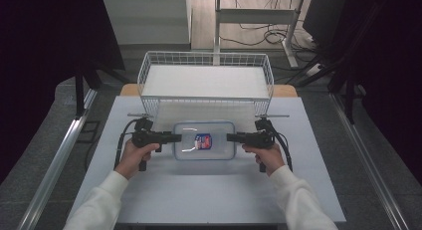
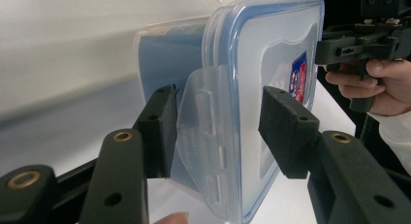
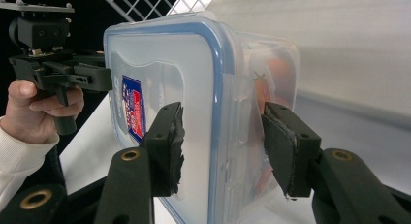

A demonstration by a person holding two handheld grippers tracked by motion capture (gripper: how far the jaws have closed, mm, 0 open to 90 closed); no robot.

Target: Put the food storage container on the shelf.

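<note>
The box (image 1: 204,140) lies flat near the middle of the worktop (image 1: 199,195), just in front of the wire basket (image 1: 206,75), with its lid on. What is inside is hard to make out; something reddish shows through the wall in the right gripper view. The left gripper (image 1: 171,137) stands at the box's left end, the right gripper (image 1: 235,137) at its right end. Each has its jaws apart, one above the lid and one below the side latch, and I cannot tell if the pads touch. A blue and red label (image 1: 203,141) sits on the lid. The near part of the worktop is bare, with open room on both sides.
</note>
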